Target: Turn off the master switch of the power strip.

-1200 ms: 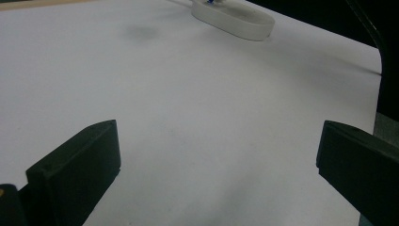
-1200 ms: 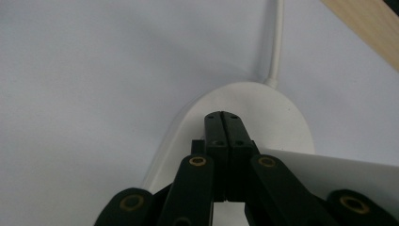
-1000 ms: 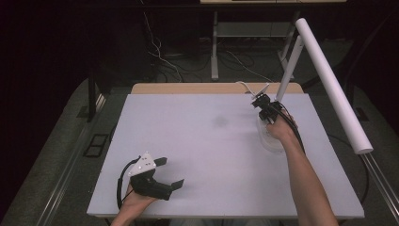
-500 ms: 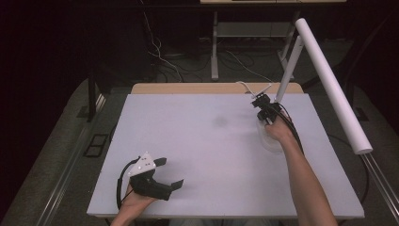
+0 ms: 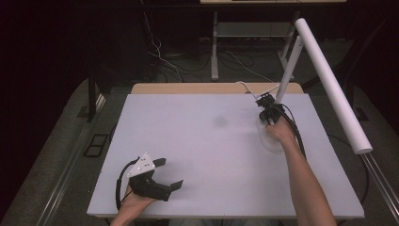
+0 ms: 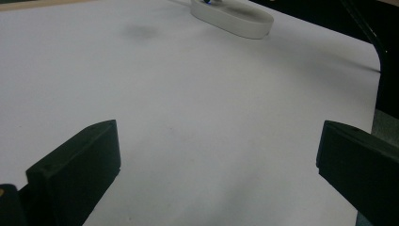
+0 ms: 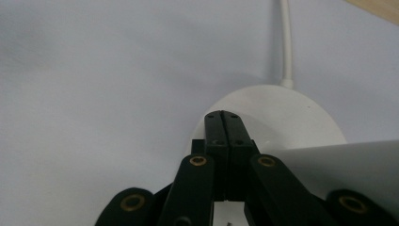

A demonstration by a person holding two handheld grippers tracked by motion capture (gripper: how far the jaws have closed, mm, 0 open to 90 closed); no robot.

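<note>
White round lamp base (cord attached) flat on table.

A matt, smooth, pale grey-white table top that looks like laminate or painted board, with one faint dark smudge on it. Along its far edge runs a strip of light, bare-looking wood. The lamp base is a round disc of smooth white plastic with a slight sheen, and a thin white rubbery-looking cable leaves it. The lamp's long tube is smooth white plastic, matt. The right gripper has matt black plastic jaws with small brass-coloured metal fastenings; the left gripper is matt black plastic too, with a flat pale grey plate. The floor beside the table looks like rough grey carpet.
</note>
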